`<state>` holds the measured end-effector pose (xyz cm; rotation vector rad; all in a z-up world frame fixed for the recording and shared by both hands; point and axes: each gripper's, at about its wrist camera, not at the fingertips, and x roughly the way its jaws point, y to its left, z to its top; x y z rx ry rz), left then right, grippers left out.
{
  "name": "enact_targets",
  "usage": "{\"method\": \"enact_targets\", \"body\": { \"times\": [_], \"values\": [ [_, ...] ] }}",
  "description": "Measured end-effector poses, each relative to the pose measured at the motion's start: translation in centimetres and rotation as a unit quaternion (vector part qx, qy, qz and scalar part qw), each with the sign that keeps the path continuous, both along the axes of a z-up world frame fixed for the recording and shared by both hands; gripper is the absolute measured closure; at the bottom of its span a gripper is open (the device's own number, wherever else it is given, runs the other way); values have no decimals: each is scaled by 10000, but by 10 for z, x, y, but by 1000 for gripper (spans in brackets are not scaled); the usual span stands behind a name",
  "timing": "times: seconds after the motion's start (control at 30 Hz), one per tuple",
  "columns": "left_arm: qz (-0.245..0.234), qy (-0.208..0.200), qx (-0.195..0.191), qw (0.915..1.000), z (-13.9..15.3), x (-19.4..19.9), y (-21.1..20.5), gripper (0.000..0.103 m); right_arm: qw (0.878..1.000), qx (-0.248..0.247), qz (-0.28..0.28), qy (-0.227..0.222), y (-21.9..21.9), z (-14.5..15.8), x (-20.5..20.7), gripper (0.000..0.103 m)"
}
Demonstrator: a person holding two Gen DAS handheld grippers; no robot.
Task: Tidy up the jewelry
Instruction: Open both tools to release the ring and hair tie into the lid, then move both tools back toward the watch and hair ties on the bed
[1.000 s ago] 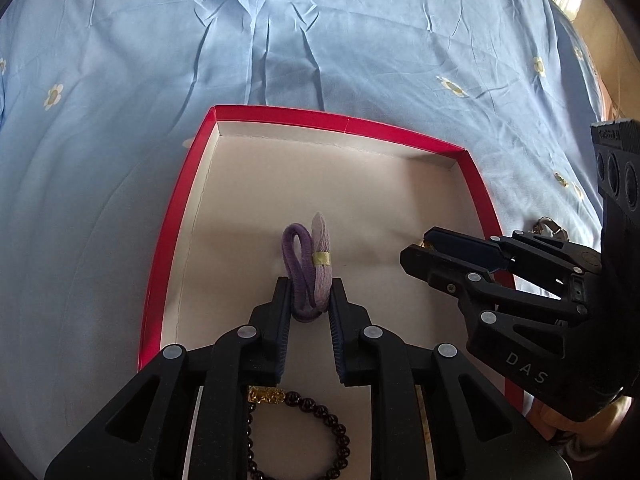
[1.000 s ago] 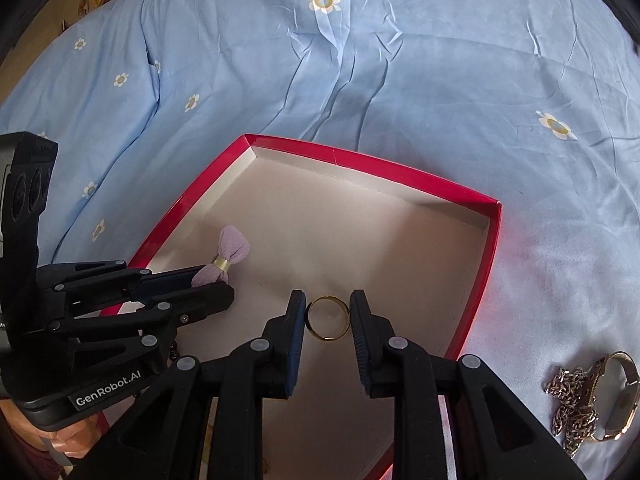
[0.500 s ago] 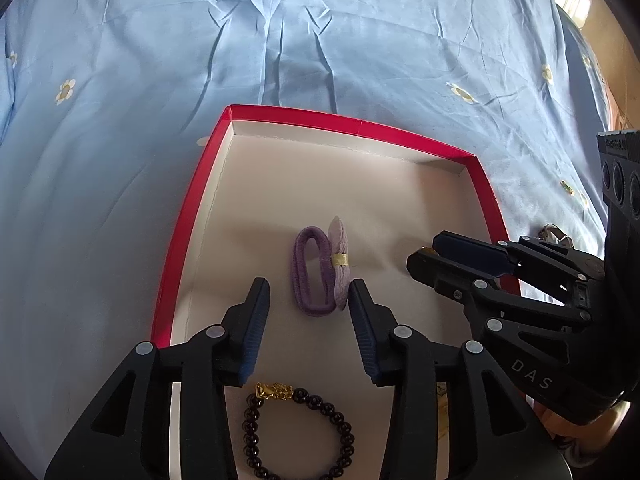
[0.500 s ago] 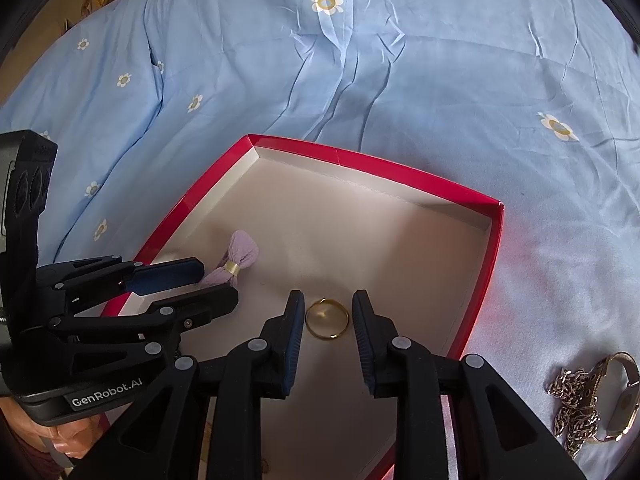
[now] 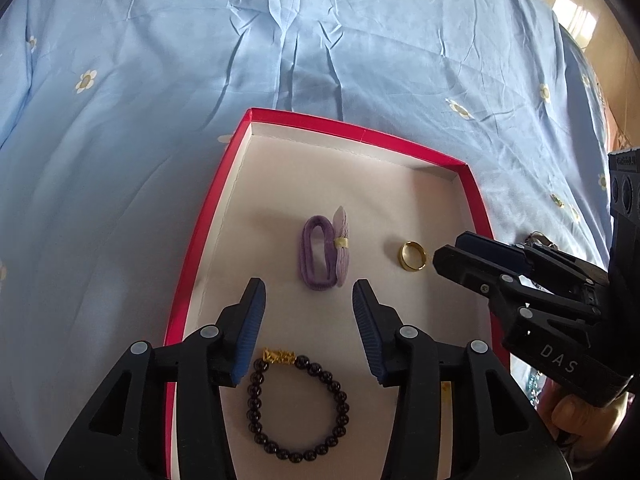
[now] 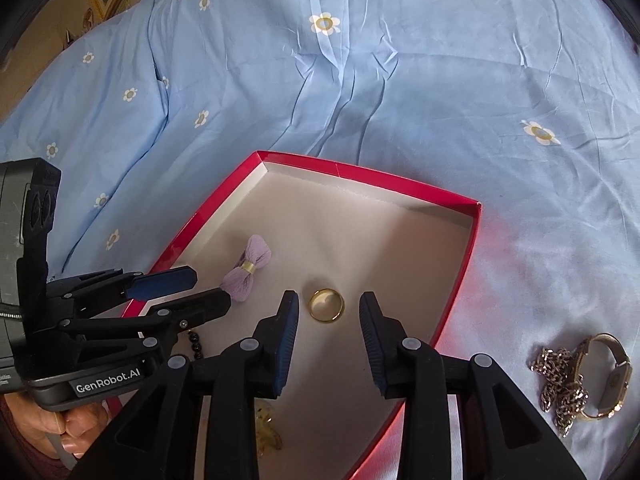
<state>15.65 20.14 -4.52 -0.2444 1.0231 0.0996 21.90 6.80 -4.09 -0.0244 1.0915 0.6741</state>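
A plain gold ring [image 6: 327, 305], a smooth polished band lying flat with its opening upward, rests on the pale floor of a shallow red-walled box [image 6: 404, 184], toward the box's right-hand wall. To its left lies a purple hair tie [image 5: 325, 254], a looped elastic cord joined to a lighter lilac fabric bow pinched at the waist by a small gold clasp; it lies on its side near the middle of the box, well apart from the ring. Nearer the cameras sits a bracelet [image 5: 297, 404] of dark round beads closed by a gold charm, lying flat as an open circle. A small yellowish item [image 6: 267, 426] lies at the near end of the box, partly hidden behind the fingers; its nature cannot be determined. The right gripper [image 6: 328, 324] stands over the ring with its jaws opening; the ring lies between and just beyond the blue pads, and neither pad touches it. The left gripper [image 5: 308, 312] stands just short of the hair tie with its jaws also opening and nothing between them. Each tool is held in a person's hand [image 6: 60, 428]. The box rests on a light blue bedsheet [image 6: 400, 80] printed with white daisies. Outside the box, to its right, a silver-toned chain [image 6: 560, 388] lies heaped against a gold wristwatch [image 6: 612, 376].
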Motion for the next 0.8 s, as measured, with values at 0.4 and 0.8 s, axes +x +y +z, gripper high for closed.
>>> {"method": "enact_targets", "body": {
  "times": [0.4, 0.8],
  "values": [
    [155, -335, -344, 9987, 27, -44, -13, 49, 9991, 297, -257, -149, -39, 33, -35, 59],
    [-541, -343, -582, 9962, 35, -62, -80, 48, 9938, 216, -1073, -196, -138, 48, -80, 58]
  ]
}}
